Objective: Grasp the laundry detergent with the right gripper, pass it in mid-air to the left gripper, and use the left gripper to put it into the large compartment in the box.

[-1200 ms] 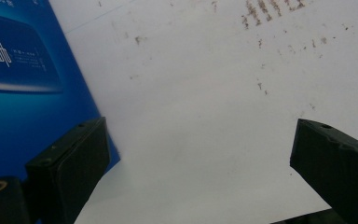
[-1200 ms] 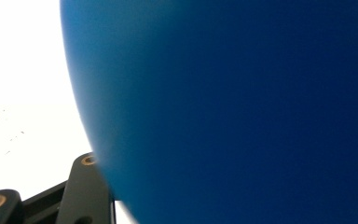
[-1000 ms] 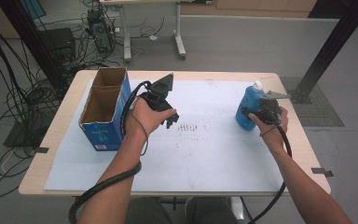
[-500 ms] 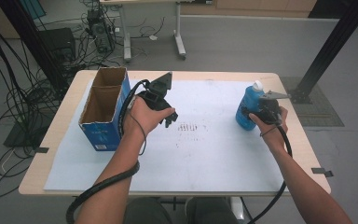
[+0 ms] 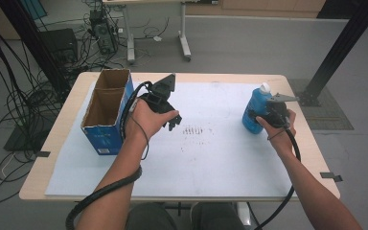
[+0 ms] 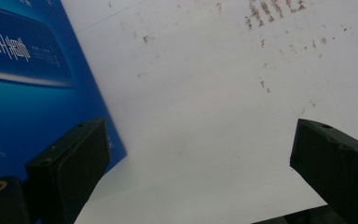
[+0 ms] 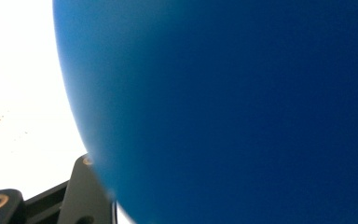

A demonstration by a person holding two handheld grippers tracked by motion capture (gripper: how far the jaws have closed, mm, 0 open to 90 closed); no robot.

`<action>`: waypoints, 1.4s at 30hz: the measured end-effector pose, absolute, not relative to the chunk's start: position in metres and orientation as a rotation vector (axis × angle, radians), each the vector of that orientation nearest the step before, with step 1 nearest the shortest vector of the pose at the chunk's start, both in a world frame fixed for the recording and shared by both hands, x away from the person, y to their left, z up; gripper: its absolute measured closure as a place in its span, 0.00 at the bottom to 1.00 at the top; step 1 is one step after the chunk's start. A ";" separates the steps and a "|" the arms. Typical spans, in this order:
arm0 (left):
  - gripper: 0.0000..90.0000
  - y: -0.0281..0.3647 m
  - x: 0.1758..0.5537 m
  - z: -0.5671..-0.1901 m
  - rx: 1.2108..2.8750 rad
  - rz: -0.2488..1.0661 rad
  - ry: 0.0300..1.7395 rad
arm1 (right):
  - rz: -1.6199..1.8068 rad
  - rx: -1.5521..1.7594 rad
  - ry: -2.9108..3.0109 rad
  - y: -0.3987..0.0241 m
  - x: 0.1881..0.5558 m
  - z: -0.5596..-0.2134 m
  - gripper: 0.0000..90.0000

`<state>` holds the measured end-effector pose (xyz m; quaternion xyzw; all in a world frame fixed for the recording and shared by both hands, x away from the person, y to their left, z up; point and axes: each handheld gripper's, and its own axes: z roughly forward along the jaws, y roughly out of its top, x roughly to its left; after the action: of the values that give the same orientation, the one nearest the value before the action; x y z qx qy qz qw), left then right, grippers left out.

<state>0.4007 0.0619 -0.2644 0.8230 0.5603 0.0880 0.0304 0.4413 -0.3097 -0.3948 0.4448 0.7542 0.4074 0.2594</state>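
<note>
At the right edge of the tabletop (image 5: 67,143), on the white sheet (image 5: 220,158) that covers most of it, stands a blue bottle (image 5: 255,111) with a pale cap, upright. The right gripper (image 5: 261,116) is against the bottle's near side, and its jaws are clamped on the blue body (in the right gripper view the bottle (image 7: 242,107) looms so close that it blurs, with one black jaw showing at the lower left). The person's right hand (image 5: 279,129) wraps the gripper from behind. Well apart from it, toward the left, the left gripper (image 5: 172,120) hangs over the bare sheet with its jaws spread wide and nothing between them; in the left gripper view the sheet (image 6: 205,116) lies between them. Just beside this gripper stands an open blue cardboard box (image 5: 104,115), and a patch of small dark marks (image 5: 194,132) speckles the sheet near the middle.
</note>
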 end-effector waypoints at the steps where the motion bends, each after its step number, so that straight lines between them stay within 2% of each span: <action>1: 0.06 0.062 0.401 -0.264 2.537 0.269 1.728 | 1.103 1.206 2.044 -0.310 0.441 -0.395 0.47; 42: 0.06 0.067 0.398 -0.260 2.532 0.278 1.731 | 1.110 1.206 2.045 -0.311 0.442 -0.395 0.49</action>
<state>0.3983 0.0666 -0.2600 0.8218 0.5617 0.0904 0.0310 0.4418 -0.3107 -0.3947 0.4447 0.7540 0.4093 0.2575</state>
